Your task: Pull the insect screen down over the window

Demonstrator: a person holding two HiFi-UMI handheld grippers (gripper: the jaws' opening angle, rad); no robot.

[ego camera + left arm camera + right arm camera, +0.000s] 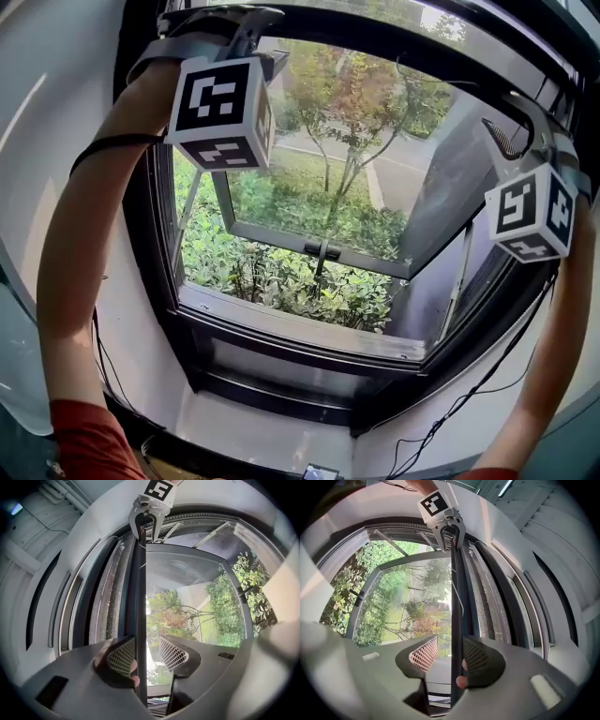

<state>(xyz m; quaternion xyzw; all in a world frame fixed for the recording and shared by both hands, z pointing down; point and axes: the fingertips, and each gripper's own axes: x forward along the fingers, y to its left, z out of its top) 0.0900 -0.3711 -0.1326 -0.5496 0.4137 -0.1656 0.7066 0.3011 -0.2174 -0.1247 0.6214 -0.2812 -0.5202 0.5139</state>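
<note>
The insect screen's dark pull bar [375,28] runs along the top of the window frame. Both grippers are raised to it. My left gripper [230,23] is at the bar's left end, my right gripper [511,131] at its right end. In the left gripper view the bar [139,597] passes between the open jaws of the left gripper [147,648], lying against the left pad [123,656] and clear of the other. In the right gripper view the bar [457,602] lies against the right pad [477,657] of the open right gripper [450,651]. The rolled mesh [105,606] sits beside the bar.
The glass sash [319,220] is swung outward, its handle [322,250] at the lower edge. Shrubs and trees lie outside. The inner sill [300,323] runs below the opening. Black cables [469,398] hang along the right frame and wall.
</note>
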